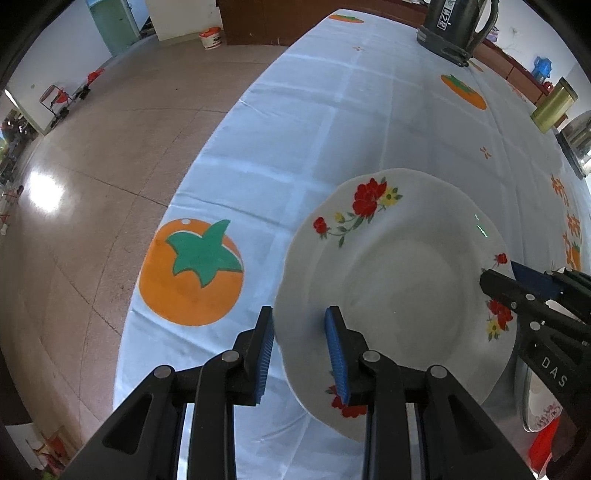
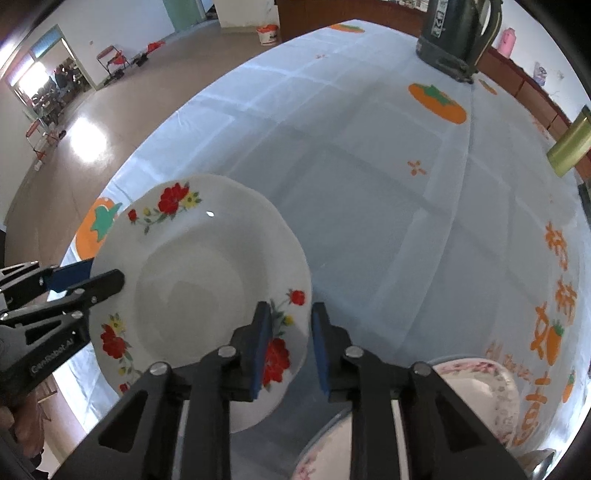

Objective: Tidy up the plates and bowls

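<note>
Left claw (image 1: 299,354) and right claw (image 2: 290,350) each straddle opposite rims of the flowered plate (image 1: 395,280), jaws narrow but seemingly not yet pinching. The plate sits beside the pink-patterned dishes (image 2: 491,387); next, probably closing and lifting together.

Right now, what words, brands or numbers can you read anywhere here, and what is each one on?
"DAS": right gripper, on its arm.
"GenRobot.AI": left gripper, on its arm.
"All the": orange print on the tablecloth; the rest is cut off and unreadable.
Orange Chinese characters on the tablecloth: too distorted to read.
Kettle label: too blurred.
</note>
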Available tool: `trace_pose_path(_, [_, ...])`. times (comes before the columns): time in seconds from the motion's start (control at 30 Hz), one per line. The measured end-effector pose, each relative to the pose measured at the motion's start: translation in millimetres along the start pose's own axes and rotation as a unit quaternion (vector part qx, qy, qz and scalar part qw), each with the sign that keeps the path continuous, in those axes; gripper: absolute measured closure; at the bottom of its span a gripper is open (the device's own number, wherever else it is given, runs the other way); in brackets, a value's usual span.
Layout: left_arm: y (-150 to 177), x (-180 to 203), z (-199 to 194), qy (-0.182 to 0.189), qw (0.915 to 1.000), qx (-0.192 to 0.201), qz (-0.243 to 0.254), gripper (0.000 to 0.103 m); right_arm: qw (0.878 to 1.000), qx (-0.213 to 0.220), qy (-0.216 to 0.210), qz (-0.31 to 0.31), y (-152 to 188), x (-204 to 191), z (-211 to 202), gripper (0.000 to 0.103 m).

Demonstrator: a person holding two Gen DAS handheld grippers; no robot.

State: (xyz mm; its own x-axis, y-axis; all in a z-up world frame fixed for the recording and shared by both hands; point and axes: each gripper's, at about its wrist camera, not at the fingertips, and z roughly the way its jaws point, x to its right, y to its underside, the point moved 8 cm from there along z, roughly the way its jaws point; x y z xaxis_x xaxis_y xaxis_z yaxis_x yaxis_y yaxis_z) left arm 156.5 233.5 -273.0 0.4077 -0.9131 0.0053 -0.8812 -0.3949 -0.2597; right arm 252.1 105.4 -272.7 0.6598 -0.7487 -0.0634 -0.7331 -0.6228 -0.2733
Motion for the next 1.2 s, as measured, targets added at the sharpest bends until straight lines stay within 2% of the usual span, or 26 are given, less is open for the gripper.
trace_pose_path(0.47, [6,-2,-9,-0.016,0.9997,-0.013,-0.013,0.072,1.0,-0.004,-0.002,0.007,4,-5,-6,0.083])
trace_pose_path(1.2, [28,17,-54,-0.009,0.9999,0.005,-0.001,0.072,1.0,0.013,0.013,0.002,29,-7,-59,0.083])
